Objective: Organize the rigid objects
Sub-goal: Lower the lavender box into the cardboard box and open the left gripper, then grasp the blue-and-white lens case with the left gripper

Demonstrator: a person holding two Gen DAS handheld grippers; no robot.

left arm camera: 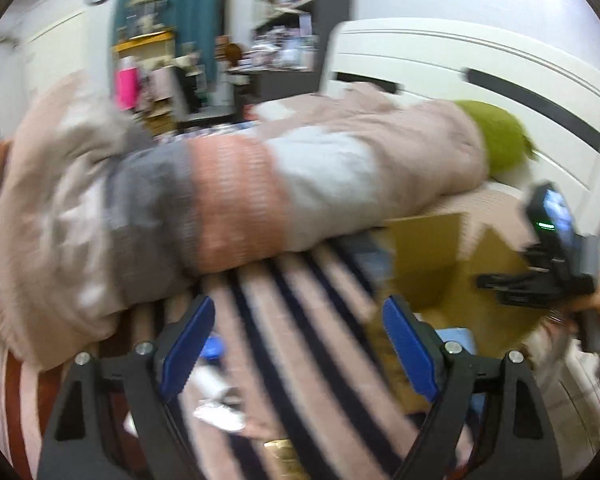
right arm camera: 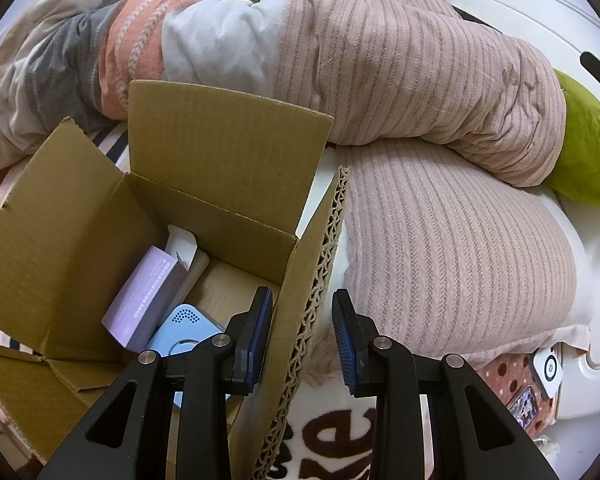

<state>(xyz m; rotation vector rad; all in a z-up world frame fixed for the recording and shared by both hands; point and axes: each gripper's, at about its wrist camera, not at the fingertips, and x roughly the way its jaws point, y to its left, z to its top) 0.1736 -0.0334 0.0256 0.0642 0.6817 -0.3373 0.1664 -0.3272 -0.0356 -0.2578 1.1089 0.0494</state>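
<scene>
Cardboard box (right arm camera: 100,216) holds two items at 7 o'clock; both tongs, left tongs (left arm camera: 296,344) and right tongs (right arm camera: 302,332), gape empty; small clutter (left arm camera: 220,396) remains on bed.

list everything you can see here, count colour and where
cardboard box: 1, brown, open on the bed
lilac carton: 1, inside the box, leaning on its left wall
light blue device: 1, inside the box, near side
rolled duvet: 1, pink, grey, orange, white, behind the box
pillow: 1, pink, right of the box
green cushion: 1, far right
left gripper: open, over the striped sheet
right gripper: open, straddling the box's right flap
</scene>
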